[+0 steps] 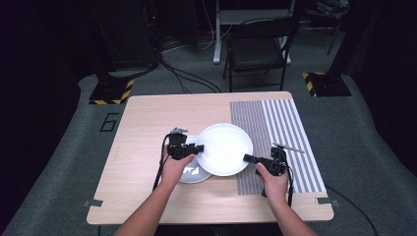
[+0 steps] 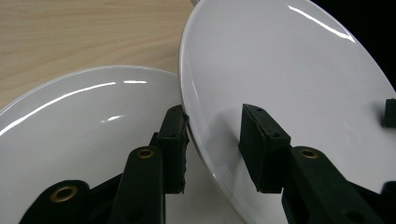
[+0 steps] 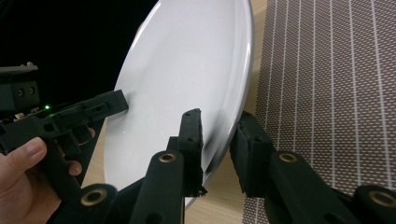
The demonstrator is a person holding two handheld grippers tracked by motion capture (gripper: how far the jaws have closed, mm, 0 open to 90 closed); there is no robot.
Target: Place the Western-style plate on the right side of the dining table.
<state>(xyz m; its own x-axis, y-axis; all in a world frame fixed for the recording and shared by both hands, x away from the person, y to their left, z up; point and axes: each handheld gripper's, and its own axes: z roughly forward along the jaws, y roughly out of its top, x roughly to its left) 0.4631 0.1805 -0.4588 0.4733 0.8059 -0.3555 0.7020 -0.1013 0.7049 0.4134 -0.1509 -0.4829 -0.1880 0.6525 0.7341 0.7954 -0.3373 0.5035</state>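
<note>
1. A large white plate sits at mid-tabletop, gripped at opposite edges; its left edge overlaps a smaller white plate resting on the tabletop.
2. The left gripper straddles the large plate's near rim, one of its fingers under the rim and the other on the plate's face; they look clamped on the rim, though the contact is partly hidden.
3. The right gripper pinches the opposite rim, fingers closed on either side of the edge, seen in the right gripper view with the plate tilted away.
4. A striped grey placemat lies just to the right, partly under the large plate's edge.
5. The likely risk: both holds are thin pinches on a glossy rim. If one hand lifts faster or pulls outward, the plate could slip, drop onto the smaller plate and chip it.
</note>
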